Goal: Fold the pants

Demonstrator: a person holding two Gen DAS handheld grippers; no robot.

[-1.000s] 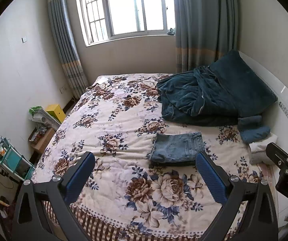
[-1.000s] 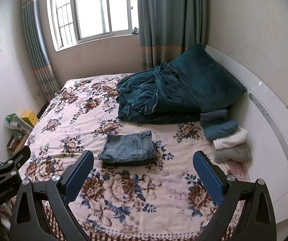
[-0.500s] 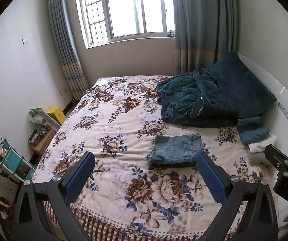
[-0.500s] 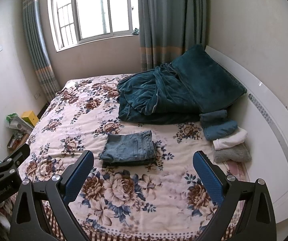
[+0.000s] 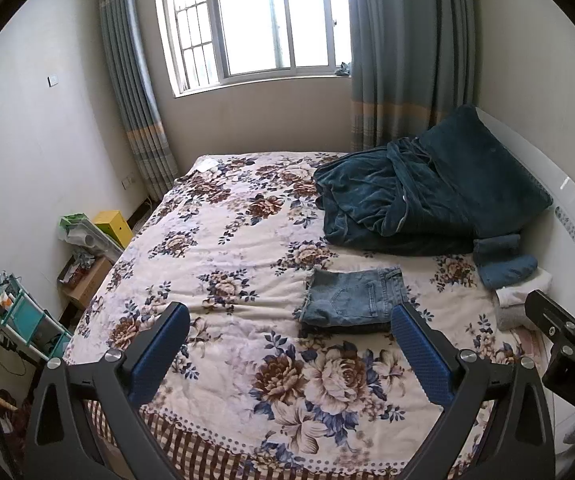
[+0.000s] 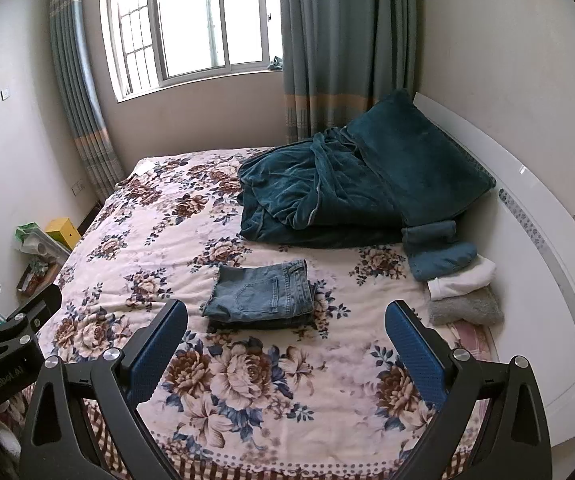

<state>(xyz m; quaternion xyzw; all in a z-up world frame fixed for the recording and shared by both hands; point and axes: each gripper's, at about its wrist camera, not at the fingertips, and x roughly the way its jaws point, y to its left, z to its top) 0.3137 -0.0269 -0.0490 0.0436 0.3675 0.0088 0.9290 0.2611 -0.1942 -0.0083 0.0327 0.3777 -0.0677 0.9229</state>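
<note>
1. Closest to the cameras: the left gripper [image 5: 289,354] and right gripper [image 6: 285,350] both sit low in frame, jaws wide apart with nothing between the blue pads. Each shows up at the edge of the other's view, so they're side by side, held back off the foot of the bed.

2. Under them is the floral quilt [image 6: 247,384], brown checked border along the bottom edge.

3. Middle of frame: the jeans [image 6: 261,294], already a neat squared-off denim bundle with a back pocket facing up, on top of something darker folded underneath. In the left view the jeans [image 5: 353,298] sit just right of centre. Neither gripper touches them.

4. What changed over the last second: barely anything. The bundle hasn't shifted, and both views have drifted back a hair, so the grippers are easing away. To me that reads as folding done, hands off.

5. Right side, by the white headboard [image 6: 547,248]: a row of folded items [image 6: 453,280], dark blue, white, grey.

6. Further back: a crumpled teal blanket [image 6: 315,200] with a teal pillow [image 6: 419,160] leaning behind it.

7. Farthest: the window [image 6: 191,24] and grey-blue curtains [image 6: 327,48].
</note>
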